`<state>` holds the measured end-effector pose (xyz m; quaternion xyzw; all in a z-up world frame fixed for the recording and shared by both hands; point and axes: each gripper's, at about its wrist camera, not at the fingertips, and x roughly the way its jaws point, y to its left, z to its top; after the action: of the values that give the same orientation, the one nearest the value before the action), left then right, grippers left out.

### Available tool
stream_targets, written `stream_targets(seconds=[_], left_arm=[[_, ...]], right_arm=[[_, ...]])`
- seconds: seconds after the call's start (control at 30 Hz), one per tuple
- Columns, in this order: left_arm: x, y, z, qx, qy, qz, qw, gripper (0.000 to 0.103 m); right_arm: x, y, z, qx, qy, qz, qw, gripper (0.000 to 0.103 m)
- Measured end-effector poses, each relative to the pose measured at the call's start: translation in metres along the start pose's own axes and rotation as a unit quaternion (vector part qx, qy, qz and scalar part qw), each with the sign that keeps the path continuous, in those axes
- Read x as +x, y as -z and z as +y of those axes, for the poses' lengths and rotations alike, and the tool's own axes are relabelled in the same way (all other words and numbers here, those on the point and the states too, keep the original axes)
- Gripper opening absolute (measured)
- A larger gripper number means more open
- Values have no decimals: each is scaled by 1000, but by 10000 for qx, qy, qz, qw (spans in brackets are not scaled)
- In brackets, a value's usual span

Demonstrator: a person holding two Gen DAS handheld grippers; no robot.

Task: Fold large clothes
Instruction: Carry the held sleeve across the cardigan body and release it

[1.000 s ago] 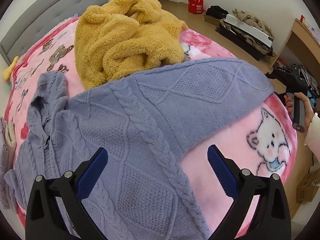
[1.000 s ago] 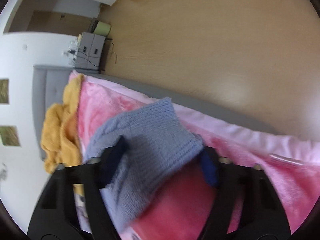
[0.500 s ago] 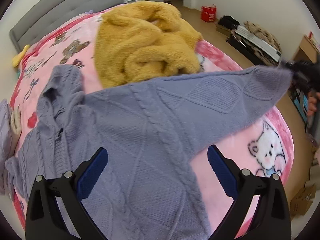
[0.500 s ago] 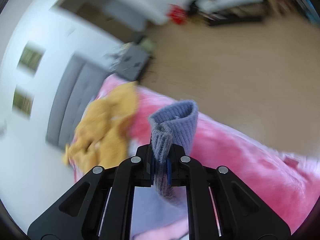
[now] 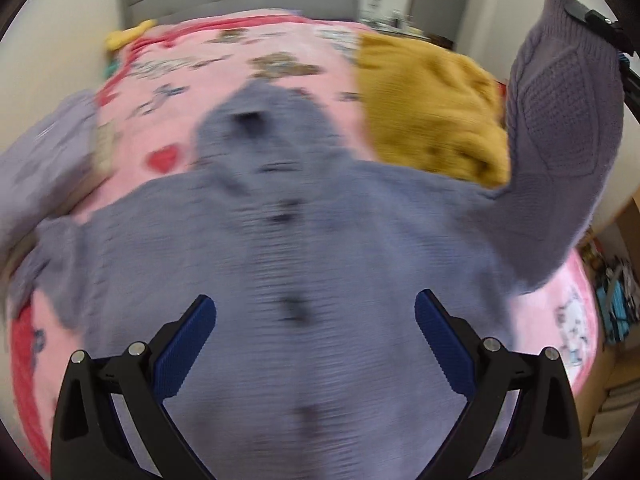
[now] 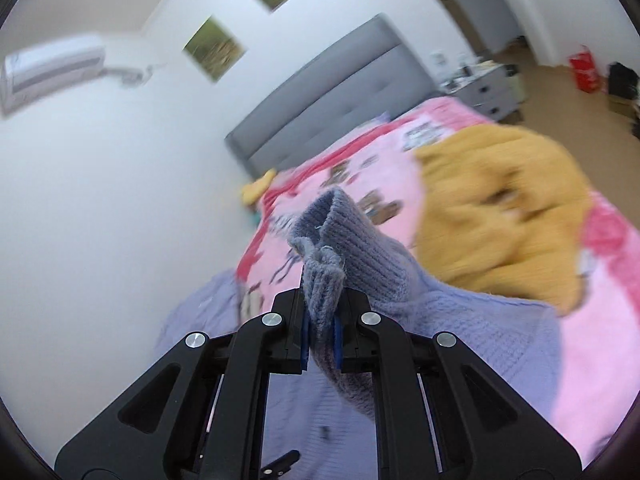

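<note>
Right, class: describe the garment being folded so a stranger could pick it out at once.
Start at the bed with the grey headboard and pink cartoon blanket. Spread across its near half lies a lavender cable-knit sweater, one sleeve lifted in the right claw. The mustard fleece beside it is fluffy and bunched.

A pink blanket covers the bed, bearing a purple sweater and a mustard fleece.

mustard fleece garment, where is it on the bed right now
The fluffy mustard-yellow fleece garment lies bunched on the pink cartoon-print blanket, on the right in the left wrist view, beyond the lavender knit sweater's raised sleeve.
</note>
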<state>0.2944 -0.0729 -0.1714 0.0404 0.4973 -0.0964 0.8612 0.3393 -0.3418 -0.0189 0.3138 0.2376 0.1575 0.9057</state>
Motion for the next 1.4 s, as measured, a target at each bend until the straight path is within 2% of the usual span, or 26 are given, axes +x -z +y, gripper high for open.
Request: stream_targets(seconds=[0.17,0.3,0.4,0.43,0.57,0.63,0.7,0.77,0.8,0.87,0.97,1.03,1.17,1.23,1.33,1.4], left_arm=[[-5,22,122,-423,-480,141,9978,98],[-5,44,210,-764,-931,247,9924,98],[-3,60,262,-1105,-1111,346,9870,98],[-2,65,275,-1209,-1145,378,9853,98],[0,86,310,-1587,-1144,455,9796,98],[3,91,315,-1665,-1117,479,9785,98],[3,94,316,-1701,-1047,435,9789,98],[5,93,315,-1699,-929,394,9803,98],[6,91,314,-1690,-868,374,9811,98],[7,83,310,-1644,-771,296,9829,98],[8,65,298,-1428,-708,174,9871,98],[12,49,286,-1185,-639,100,9908,98],[28,17,248,-643,-168,-50,9978,98],[44,0,223,-374,106,-23,9992,98],[71,-16,194,-265,466,51,9985,98],[95,-23,181,-290,764,336,9961,98]], right_arm=[[92,63,83,-694,439,553,9951,8],[179,129,144,-983,376,1107,9883,8],[228,183,180,-1693,618,1550,9713,8],[250,214,191,-1955,749,1855,9601,8],[293,278,187,-1958,1044,2542,9414,8],[307,299,177,-2005,1178,2827,9306,9],[316,309,169,-1989,1232,2976,9256,10],[323,309,165,-2146,1210,3026,9207,16],[325,307,166,-2168,1090,3089,9196,34],[318,298,167,-1952,614,3176,9259,48],[287,273,175,-1767,-41,2751,9450,56],[266,257,175,-1891,-36,2466,9505,57],[224,221,144,-1805,402,2051,9611,57],[202,205,121,-1792,760,1934,9616,57],[179,187,77,-1851,1370,1791,9565,57],[168,182,50,-1877,1775,1833,9485,57]])
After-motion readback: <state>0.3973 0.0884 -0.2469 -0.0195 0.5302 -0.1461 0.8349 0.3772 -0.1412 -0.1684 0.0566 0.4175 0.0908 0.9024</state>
